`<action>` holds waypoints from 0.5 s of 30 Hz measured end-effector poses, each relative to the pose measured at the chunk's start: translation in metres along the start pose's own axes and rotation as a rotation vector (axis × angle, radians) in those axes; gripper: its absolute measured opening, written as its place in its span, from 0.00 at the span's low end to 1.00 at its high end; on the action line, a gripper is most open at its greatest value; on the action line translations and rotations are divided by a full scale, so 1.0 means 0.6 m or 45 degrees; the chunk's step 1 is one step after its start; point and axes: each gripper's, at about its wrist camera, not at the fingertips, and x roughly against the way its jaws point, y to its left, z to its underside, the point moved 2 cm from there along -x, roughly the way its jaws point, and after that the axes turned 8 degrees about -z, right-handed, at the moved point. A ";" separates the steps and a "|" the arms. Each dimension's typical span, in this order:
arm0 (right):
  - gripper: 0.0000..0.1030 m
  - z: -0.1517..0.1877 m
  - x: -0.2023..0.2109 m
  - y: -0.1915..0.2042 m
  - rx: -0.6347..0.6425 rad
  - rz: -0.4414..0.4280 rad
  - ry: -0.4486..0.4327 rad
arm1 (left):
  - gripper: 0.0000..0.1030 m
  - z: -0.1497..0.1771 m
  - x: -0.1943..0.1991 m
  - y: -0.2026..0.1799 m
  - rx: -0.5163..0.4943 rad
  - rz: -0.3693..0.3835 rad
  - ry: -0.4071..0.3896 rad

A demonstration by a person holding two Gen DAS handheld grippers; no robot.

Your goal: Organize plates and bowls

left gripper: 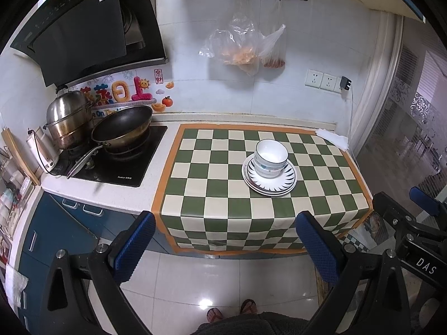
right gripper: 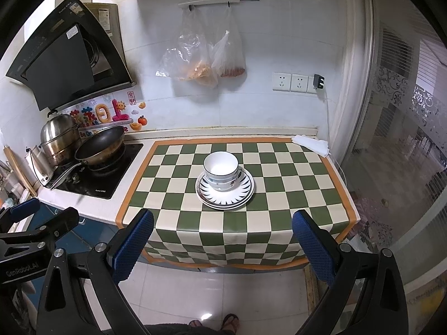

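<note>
White bowls with blue trim [left gripper: 270, 159] [right gripper: 220, 173] sit nested in a stack on stacked plates [left gripper: 287, 182] [right gripper: 243, 192] with a dark spiked rim pattern. The stack stands on the green-and-cream checkered cloth [left gripper: 212, 184] [right gripper: 279, 195] covering the counter. My left gripper [left gripper: 226, 240] is open and empty, held back from the counter's front edge, above the floor. My right gripper [right gripper: 223, 237] is open and empty, also short of the counter edge. Each gripper shows at the edge of the other's view.
A black stove [left gripper: 120, 164] to the left carries a wok [left gripper: 123, 128] and a steel steamer pot [left gripper: 69, 120], under a range hood [left gripper: 83, 33]. Plastic bags [left gripper: 243, 44] hang on the wall. A white cloth [left gripper: 333, 138] lies at the far right corner. A glass door [right gripper: 405, 139] stands right.
</note>
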 end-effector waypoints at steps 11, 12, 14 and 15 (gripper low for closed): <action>0.98 0.004 0.003 -0.008 0.006 0.007 0.009 | 1.00 0.011 0.004 0.002 0.001 0.003 0.009; 0.98 0.003 0.003 -0.007 0.008 0.008 0.011 | 1.00 0.008 0.003 0.001 0.004 0.000 0.009; 0.98 0.004 0.003 -0.010 0.009 0.010 0.016 | 1.00 0.012 0.003 0.000 0.004 0.004 0.012; 0.98 0.006 0.004 -0.012 0.010 0.010 0.017 | 1.00 0.013 0.003 -0.001 0.003 0.004 0.013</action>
